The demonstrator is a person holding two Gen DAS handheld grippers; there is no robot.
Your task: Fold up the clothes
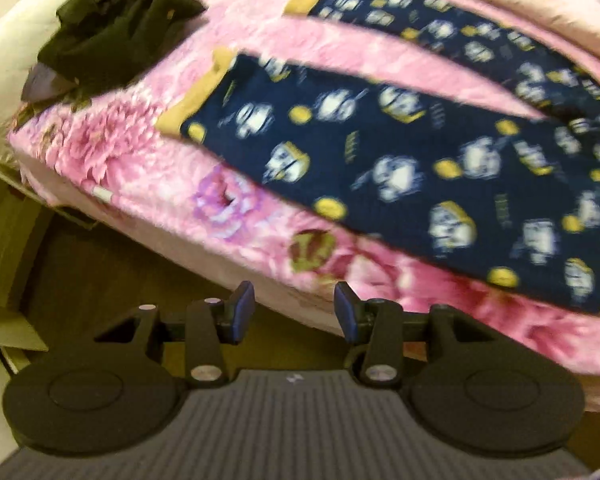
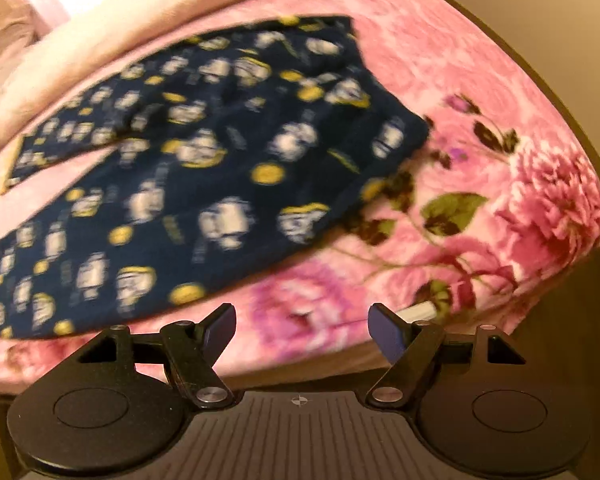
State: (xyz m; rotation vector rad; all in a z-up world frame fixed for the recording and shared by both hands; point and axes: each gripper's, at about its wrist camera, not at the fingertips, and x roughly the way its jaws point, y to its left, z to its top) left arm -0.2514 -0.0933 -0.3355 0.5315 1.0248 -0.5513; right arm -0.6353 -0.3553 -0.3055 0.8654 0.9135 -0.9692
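**Writing and labels.** None legible. The navy trousers (image 1: pixel 400 152) carry a repeated white-and-yellow cartoon print with small yellow marks that may be lettering (too blurred to read). A small white tag (image 1: pixel 102 194) sits on the edge of the blanket at 9 o'clock in the left wrist view; nothing can be read on it.

**Surroundings.**
- Pink floral blanket (image 2: pixel 480 128) covering the bed, with large pink and purple blooms and green leaves.
- Dark crumpled garment (image 1: pixel 120 28), at 11 o'clock in the left wrist view, lying on the blanket near its far corner, well apart from the trousers.
- Pale cream bedding (image 2: pixel 112 36) along the far side of the bed, at 11 o'clock in the right wrist view.
- Brown floor (image 1: pixel 100 272) below the bed edge.
- Nothing stands between either pair of tongs and the trousers.

**Task item.** Trousers spread flat on the blanket, legs parted in a narrow V, mustard-yellow cuffs (image 1: pixel 196 96) at the leg ends.

**Tongs.**
- Left tongs (image 1: pixel 295 312): partly apart, nothing between them, over the bed edge; the trousers lie toward 1 o'clock, the nearer cuff toward 11 o'clock.
- Right tongs (image 2: pixel 302 328): wide apart, empty, above the blanket edge; the trousers lie toward 10 o'clock, the waist end toward 12 o'clock, not touching.
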